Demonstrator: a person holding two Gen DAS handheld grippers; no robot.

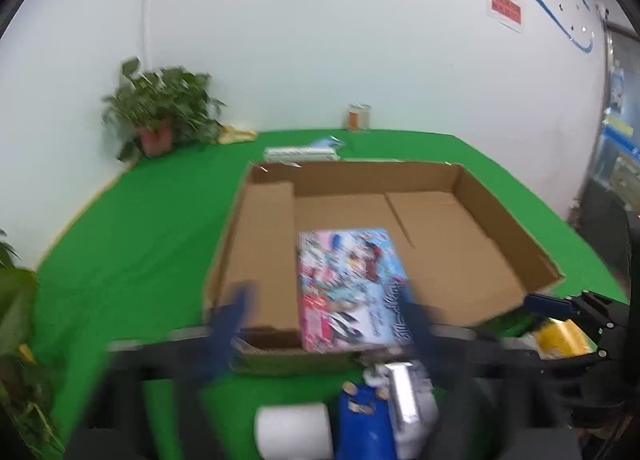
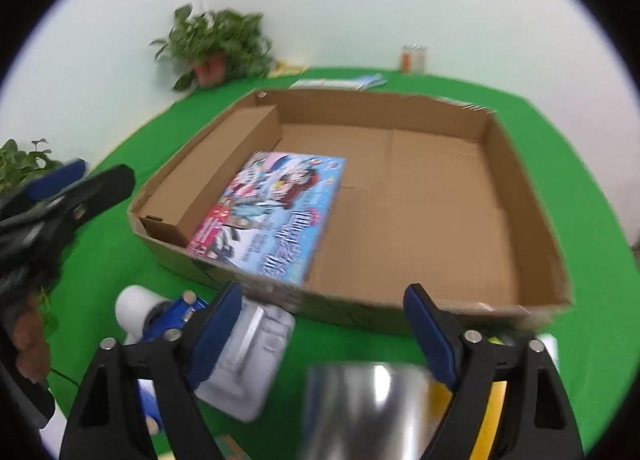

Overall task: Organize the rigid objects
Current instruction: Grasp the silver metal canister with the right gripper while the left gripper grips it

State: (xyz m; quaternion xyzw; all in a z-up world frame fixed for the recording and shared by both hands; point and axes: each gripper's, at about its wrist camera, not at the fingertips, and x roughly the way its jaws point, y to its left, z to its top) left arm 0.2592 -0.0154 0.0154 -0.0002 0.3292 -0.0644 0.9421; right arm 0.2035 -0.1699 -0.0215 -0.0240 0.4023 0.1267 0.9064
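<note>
A shallow cardboard box (image 1: 500,212) (image 2: 516,180) lies open on the green table. A colourful printed toy box (image 1: 352,288) (image 2: 272,212) lies flat inside it at the front left, beside a brown inner carton (image 1: 264,252) (image 2: 216,168). My left gripper (image 1: 324,312) is open and empty, blurred, just above the box's near rim. It also shows in the right wrist view (image 2: 60,180). My right gripper (image 2: 324,324) is open and empty in front of the box, above a shiny metal object (image 2: 368,408). It also shows in the left wrist view (image 1: 560,306).
In front of the box lie a white roll (image 1: 294,432) (image 2: 134,310), a blue object (image 1: 360,416) (image 2: 176,314), a white plastic pack (image 2: 248,360) and a yellow item (image 1: 560,336). Potted plants (image 2: 216,44) and a jar (image 2: 414,58) stand at the back.
</note>
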